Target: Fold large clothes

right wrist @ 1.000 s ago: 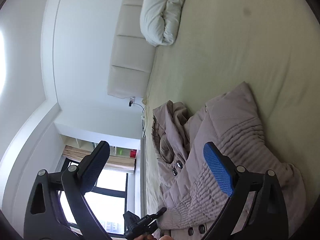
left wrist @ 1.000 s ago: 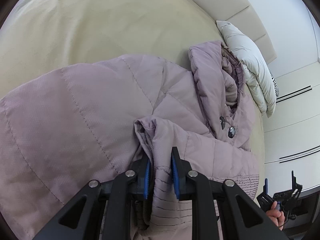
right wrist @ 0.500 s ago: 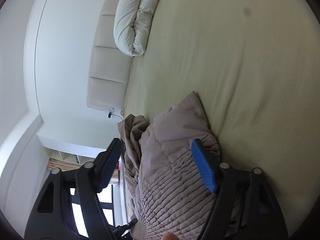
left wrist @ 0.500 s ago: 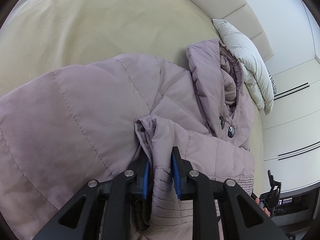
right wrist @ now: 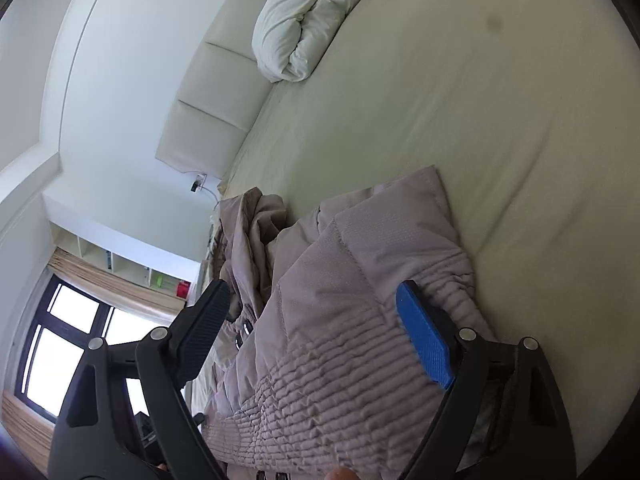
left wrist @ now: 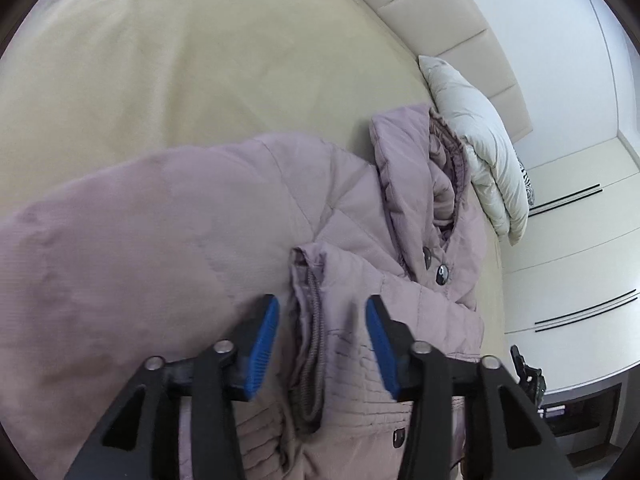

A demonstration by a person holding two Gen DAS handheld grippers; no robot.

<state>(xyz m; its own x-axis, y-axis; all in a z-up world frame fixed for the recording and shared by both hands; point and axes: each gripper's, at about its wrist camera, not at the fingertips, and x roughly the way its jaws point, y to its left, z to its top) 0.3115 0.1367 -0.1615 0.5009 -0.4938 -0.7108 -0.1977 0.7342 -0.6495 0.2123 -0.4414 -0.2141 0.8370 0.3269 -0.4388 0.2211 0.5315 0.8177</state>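
Observation:
A mauve quilted puffer jacket (left wrist: 160,240) lies on the cream bed (left wrist: 180,60), hood (left wrist: 416,168) toward the headboard. My left gripper (left wrist: 322,320) is open, its blue pads on either side of the jacket's zipper edge (left wrist: 314,340), which lies loose between them. In the right wrist view the jacket (right wrist: 360,280) lies below my right gripper (right wrist: 316,320), which is open and wide, over the ribbed smocked part (right wrist: 320,392).
A white folded duvet (left wrist: 480,140) lies against the padded headboard (left wrist: 440,20); it also shows in the right wrist view (right wrist: 312,12). White wardrobe doors (left wrist: 580,240) stand beside the bed. A window (right wrist: 60,344) and shelves show at the left.
My left gripper has opened and let go of the jacket's zipper edge. My right gripper has shifted over the jacket and stays open.

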